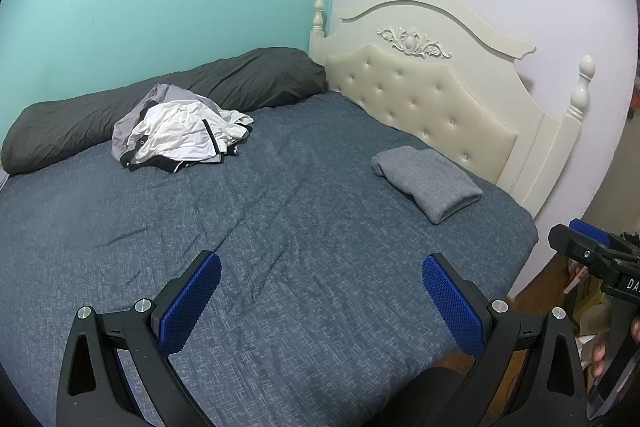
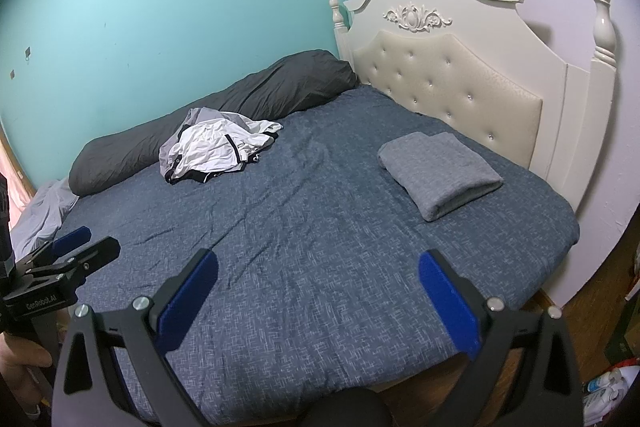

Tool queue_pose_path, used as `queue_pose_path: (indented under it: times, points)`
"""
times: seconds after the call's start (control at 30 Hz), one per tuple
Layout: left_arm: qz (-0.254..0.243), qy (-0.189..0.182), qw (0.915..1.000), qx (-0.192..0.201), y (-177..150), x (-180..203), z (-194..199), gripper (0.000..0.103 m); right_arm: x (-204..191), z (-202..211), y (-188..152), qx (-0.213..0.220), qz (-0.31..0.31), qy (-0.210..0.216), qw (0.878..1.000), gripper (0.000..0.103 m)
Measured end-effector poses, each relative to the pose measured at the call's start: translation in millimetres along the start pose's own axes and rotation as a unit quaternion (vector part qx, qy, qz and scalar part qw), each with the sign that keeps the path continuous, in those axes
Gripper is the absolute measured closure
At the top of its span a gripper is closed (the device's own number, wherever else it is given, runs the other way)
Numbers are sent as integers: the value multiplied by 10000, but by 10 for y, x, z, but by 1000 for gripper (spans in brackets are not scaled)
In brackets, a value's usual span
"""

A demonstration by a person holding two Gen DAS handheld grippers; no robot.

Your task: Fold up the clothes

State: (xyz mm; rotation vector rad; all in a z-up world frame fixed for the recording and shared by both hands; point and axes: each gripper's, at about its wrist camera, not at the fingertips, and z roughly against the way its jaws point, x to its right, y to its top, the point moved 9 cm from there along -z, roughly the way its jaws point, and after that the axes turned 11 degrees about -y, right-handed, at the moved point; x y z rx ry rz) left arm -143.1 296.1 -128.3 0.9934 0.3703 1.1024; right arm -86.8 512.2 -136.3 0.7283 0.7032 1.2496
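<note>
1. The crumpled clothes pile (image 1: 180,131), white and pale grey cloth with black trim, lies on the bed (image 1: 280,227) against the long dark bolster pillow (image 1: 160,95), on the side of the pillow facing the grippers. A folded grey garment (image 1: 428,181) sits well apart from that pillow, just beside the tufted headboard (image 1: 420,99).

2. The left gripper (image 1: 320,291) hangs over the near edge of the bed, far from the bolster pillow, its blue pads spread wide and holding nothing.

3. The right gripper (image 2: 318,291) is likewise spread wide and empty, well short of the pillow.

4. The step in hand looks like reaching for the next unfolded piece. Judged from here, it would go best to bring both grippers across to the pillow side and pinch only the top white layer at two separated points, a collar or hem edge if one can be found.

5. Lifting it clear of the pile, then dragging it away from the pillow onto the bare middle of the bed, should give room to spread it flat before any fold.

6. A likely risk is catching the grey piece underneath too, so a shallow pinch seems wiser.

7. Writing: the left gripper's body in the right wrist view reads "GenRoboLAI" or similar, not sharp. The right gripper's body in the left wrist view shows "DA", the rest cut off.
</note>
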Motion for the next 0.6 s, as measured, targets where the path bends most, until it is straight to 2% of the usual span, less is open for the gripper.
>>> queue_pose_path:
  times: [0.6]
  points:
    - [10, -24, 10000, -24, -18, -2, -21, 0, 5, -12, -5, -7, -5, 6, 10000, 2]
